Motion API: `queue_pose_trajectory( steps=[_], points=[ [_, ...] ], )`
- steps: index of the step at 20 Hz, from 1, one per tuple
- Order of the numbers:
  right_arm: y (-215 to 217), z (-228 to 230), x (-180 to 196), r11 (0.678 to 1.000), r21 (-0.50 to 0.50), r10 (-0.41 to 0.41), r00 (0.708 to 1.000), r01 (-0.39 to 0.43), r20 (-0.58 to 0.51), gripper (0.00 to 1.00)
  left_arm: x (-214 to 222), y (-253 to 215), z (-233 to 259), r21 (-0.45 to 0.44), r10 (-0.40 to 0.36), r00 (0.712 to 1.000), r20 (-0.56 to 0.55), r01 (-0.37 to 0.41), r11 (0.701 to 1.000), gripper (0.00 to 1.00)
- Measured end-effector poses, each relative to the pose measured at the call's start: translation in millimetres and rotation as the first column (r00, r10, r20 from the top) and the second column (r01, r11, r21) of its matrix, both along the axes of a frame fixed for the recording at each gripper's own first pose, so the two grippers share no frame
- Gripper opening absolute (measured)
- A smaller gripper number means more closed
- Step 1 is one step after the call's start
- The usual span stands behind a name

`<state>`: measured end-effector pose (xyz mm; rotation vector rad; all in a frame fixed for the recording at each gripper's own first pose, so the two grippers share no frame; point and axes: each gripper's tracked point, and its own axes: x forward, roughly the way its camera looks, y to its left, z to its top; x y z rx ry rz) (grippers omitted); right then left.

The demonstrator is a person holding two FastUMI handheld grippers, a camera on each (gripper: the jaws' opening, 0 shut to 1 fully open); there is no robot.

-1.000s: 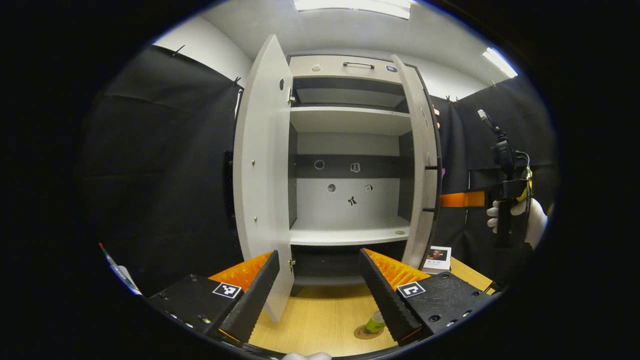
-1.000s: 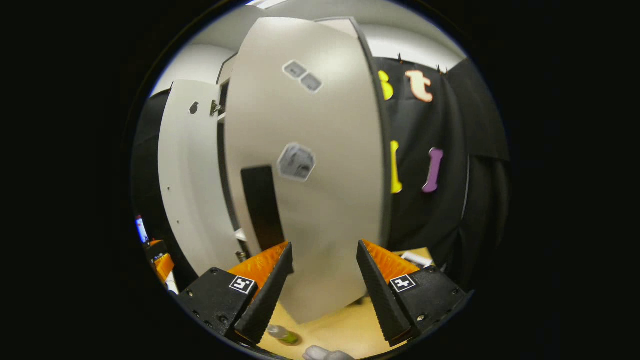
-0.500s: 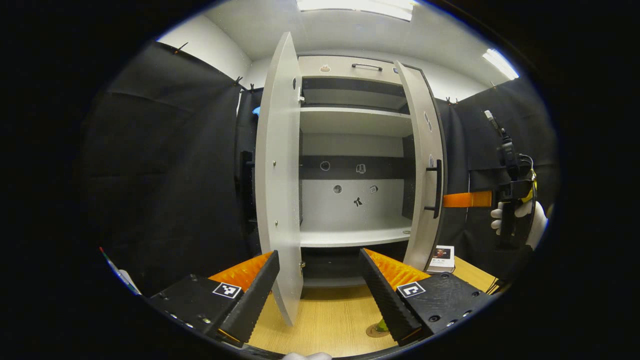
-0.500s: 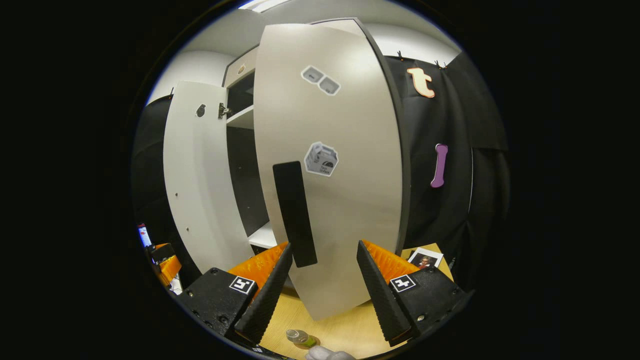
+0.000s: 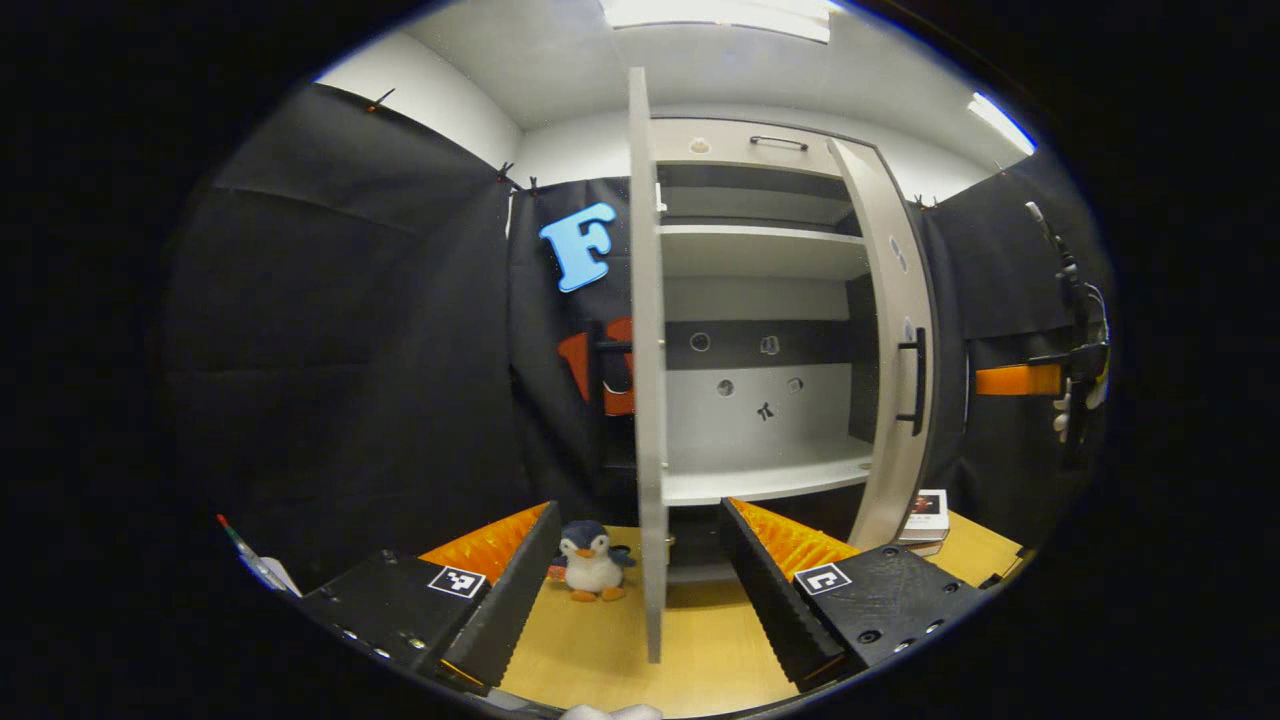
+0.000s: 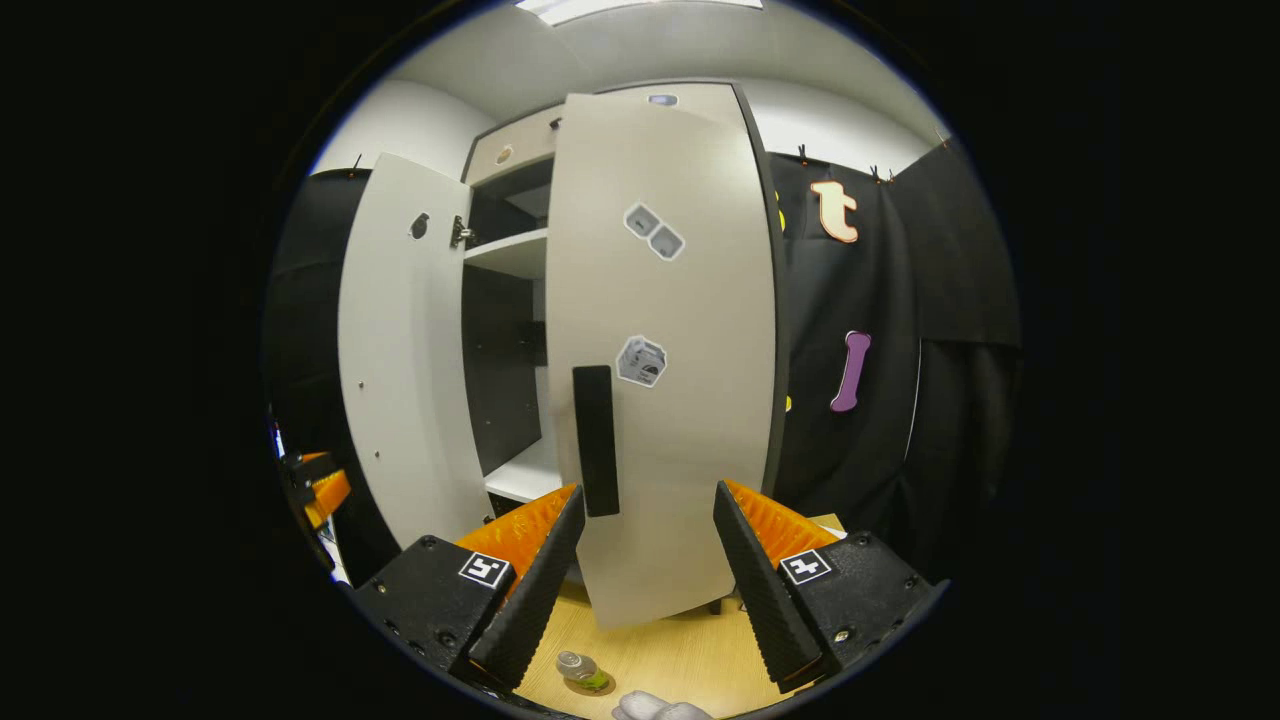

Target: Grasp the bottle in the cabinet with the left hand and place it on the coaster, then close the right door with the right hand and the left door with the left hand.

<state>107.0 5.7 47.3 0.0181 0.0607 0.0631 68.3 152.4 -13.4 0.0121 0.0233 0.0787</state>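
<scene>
Both doors stand partly open; left gripper [image 5: 635, 585] and right gripper [image 6: 648, 575] have fingers apart, holding nothing; bottle [image 6: 577, 668] on the surface

In the right gripper view the bottle [image 6: 578, 668] sits low on the surface [image 6: 680, 650], its lower part cut off by the picture's edge, so what it stands on cannot be told. The right door [image 6: 665, 350] covers most of the cabinet's inside. In the left gripper view the left door [image 5: 648, 380] stands edge-on and hides the cabinet's left part. The far tool [image 5: 1020, 380] is partly cut off at the right rim, its jaws too small to judge. The stickers [image 5: 745, 385] on the back panel are too small to make out.
</scene>
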Motion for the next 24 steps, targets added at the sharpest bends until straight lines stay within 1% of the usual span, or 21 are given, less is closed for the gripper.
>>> queue_pose_trajectory(
  steps=[4, 7, 9, 12, 14, 15, 18, 22, 23, 24],
  points=[
    [5.3, -7.8, -26.5, 0.999, -0.033, -0.017, 1.000, 0.017, -0.009, 0.81, 19.3, 56.4, 14.6, 0.020, 0.070, 0.997, 0.029, -0.071, 0.997, 0.96],
    [6.3, -19.2, -43.9, 0.997, -0.075, -0.036, 0.999, 0.034, -0.028, 0.82, 42.4, 78.0, 29.3, 0.035, 0.101, 0.994, 0.049, -0.103, 0.994, 0.96],
    [6.9, -24.1, -56.1, 0.995, -0.086, -0.045, 0.998, 0.042, -0.038, 0.82, 60.0, 81.2, 41.7, 0.038, 0.099, 0.993, 0.069, -0.102, 0.994, 0.96],
    [5.8, -30.9, -68.4, 0.996, -0.066, -0.056, 0.997, 0.052, -0.059, 0.82, 80.9, 75.1, 51.3, 0.036, 0.075, 0.993, 0.088, -0.078, 0.996, 0.96],
    [-1.3, -34.9, -75.5, 0.995, -0.062, -0.081, 0.994, 0.077, -0.067, 0.82, 87.4, 78.5, 53.5, 0.054, 0.095, 0.991, 0.097, -0.101, 0.993, 0.97],
    [-4.6, -36.9, -78.5, 0.994, -0.062, -0.091, 0.993, 0.087, -0.071, 0.82, 88.8, 78.5, 55.4, 0.062, 0.093, 0.990, 0.109, -0.100, 0.993, 0.92],
    [-6.9, -43.7, -81.2, 0.994, -0.053, -0.103, 0.991, 0.098, -0.091, 0.82, 88.3, 76.6, 56.5, 0.068, 0.090, 0.989, 0.119, -0.099, 0.993, 0.92],
    [-7.2, -43.4, -79.7, 0.996, -0.036, -0.090, 0.991, 0.087, -0.097, 0.82, 88.4, 71.9, 56.1, 0.072, 0.086, 0.990, 0.110, -0.094, 0.993, 0.92],
    [-7.8, -42.1, -78.9, 0.996, -0.036, -0.087, 0.992, 0.084, -0.095, 0.82, 88.5, 71.4, 56.7, 0.073, 0.092, 0.990, 0.109, -0.100, 0.992, 0.82],
    [-8.2, -41.0, -78.4, 0.996, -0.036, -0.082, 0.992, 0.079, -0.091, 0.82, 88.4, 71.8, 57.0, 0.084, 0.098, 0.989, 0.108, -0.107, 0.991, 0.87]
  ],
)
